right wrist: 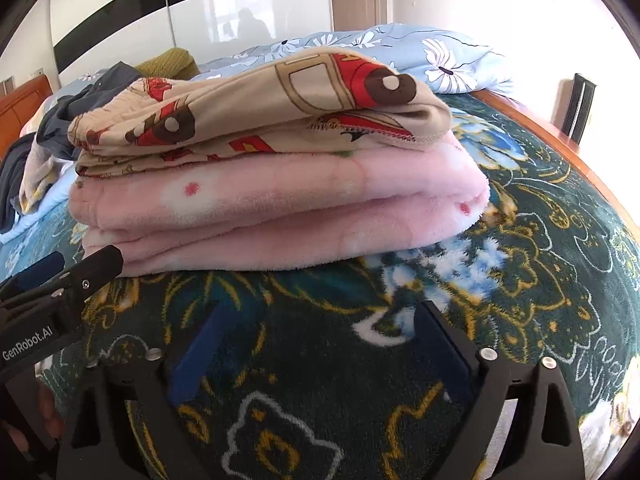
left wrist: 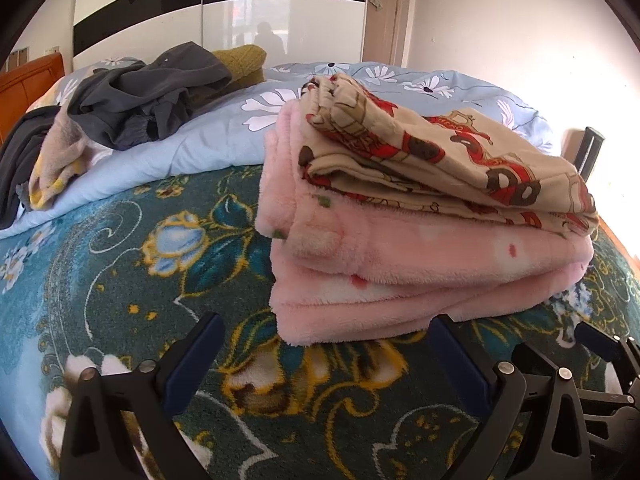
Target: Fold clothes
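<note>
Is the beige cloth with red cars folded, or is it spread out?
Folded. The beige cloth lies in flat stacked layers on the pink fleece pile.

A fluffy pink fleece garment [right wrist: 280, 204] lies folded under a smoother beige printed cloth [right wrist: 256, 108] on a plush, deep-pile floral blanket [left wrist: 120, 264]. The quilt [left wrist: 192, 148] is smooth cotton-like fabric; the wardrobe doors [left wrist: 280, 20] gleam glossy; the bed frame [right wrist: 560, 140] is polished wood.

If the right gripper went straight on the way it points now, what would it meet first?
Most likely the dark floral blanket just ahead of the right gripper, whose open jaws hold nothing. The folded pink fleece at the bottom of the stack lies just beyond; depth is hard to judge through the fisheye.
</note>
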The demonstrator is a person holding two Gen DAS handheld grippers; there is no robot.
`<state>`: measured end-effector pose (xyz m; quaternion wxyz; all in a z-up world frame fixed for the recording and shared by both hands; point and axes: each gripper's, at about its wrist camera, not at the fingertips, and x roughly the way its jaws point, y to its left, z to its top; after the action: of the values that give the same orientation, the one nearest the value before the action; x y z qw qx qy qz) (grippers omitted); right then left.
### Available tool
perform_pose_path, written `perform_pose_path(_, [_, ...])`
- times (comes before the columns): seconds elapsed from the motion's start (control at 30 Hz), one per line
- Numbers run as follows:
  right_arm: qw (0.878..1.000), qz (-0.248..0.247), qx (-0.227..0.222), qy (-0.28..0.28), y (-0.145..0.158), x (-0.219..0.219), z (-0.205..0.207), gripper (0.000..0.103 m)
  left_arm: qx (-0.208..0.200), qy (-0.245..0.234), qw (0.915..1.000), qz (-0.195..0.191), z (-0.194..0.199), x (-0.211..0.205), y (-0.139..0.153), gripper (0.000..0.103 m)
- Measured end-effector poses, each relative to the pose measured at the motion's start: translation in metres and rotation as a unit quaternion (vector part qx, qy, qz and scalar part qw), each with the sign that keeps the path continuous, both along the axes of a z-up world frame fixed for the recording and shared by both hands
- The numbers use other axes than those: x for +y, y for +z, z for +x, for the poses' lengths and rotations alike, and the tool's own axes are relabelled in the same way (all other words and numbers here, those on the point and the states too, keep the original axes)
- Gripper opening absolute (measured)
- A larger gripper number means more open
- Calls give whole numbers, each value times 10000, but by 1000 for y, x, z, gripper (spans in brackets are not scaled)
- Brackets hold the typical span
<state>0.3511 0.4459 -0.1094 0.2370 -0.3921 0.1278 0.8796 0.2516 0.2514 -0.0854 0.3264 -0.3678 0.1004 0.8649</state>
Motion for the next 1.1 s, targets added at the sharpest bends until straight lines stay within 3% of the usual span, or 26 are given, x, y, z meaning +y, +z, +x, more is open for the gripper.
perform_pose_path(0.13, [10000,74,-37,-47,-2,-1,-2,95,58,-62,9999,-91,3,3,-2,103])
perform_pose_path(0.43, [9989,238,-217,-329,-6,-6,-1,99,-310,45,9987,-410,-6,8,-21,103])
perform_pose_path(1.1, [9976,251,-456,-448,-5,-10,-15,103,-402,80,9977,-538,3,11,-25,103])
